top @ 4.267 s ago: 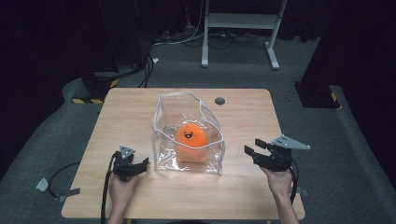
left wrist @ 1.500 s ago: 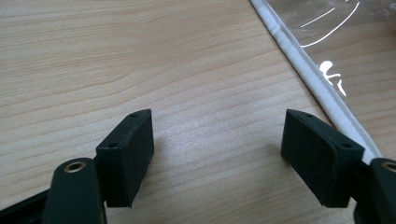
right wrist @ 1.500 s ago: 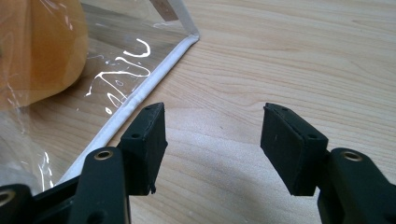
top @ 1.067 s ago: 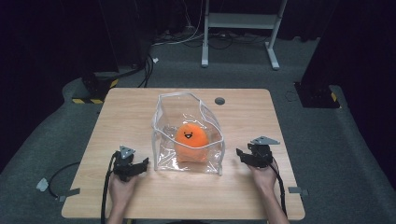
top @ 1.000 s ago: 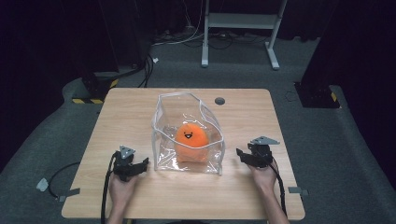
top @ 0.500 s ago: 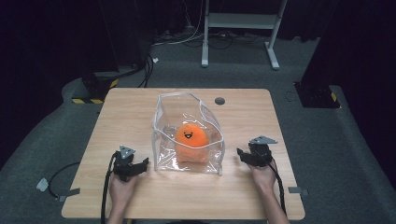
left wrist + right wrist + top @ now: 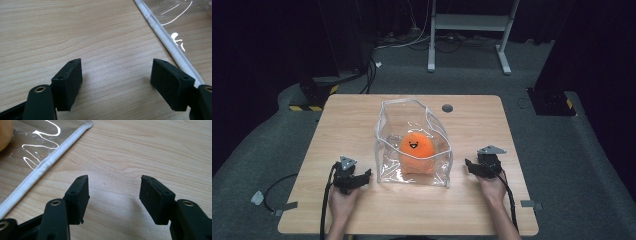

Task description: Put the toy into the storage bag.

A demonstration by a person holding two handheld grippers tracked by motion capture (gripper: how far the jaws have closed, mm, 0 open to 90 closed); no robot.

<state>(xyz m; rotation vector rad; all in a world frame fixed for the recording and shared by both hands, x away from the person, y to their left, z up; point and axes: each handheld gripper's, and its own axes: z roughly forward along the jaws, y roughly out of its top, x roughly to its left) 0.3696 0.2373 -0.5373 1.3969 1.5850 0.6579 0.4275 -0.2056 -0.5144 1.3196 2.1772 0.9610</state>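
A clear plastic bag point(image 7: 434, 131) with white piping stands open-topped at the middle of the wooden table point(image 7: 352, 115). Inside it sits an orange plush ball point(image 7: 416, 146) with a smiling face. My left gripper point(image 7: 366, 175) rests low on the table just left of the bag's near corner, jaws open and empty; in the left gripper view point(image 7: 116, 82) the bag's white edge point(image 7: 165, 37) runs past its right jaw. My right gripper point(image 7: 468, 165) sits low to the right of the bag, open with nothing between its jaws point(image 7: 113, 195); the bag's white seam point(image 7: 47, 162) lies to its upper left.
A small dark round hole point(image 7: 447, 108) marks the table's far side behind the bag. Bare wood lies around both grippers. Beyond the table are a grey carpeted floor, cables and a white desk frame point(image 7: 472, 22).
The right gripper has edged slightly leftward toward the bag and settled; since several seconds ago it has come in and lower. The left gripper and bag are unchanged.
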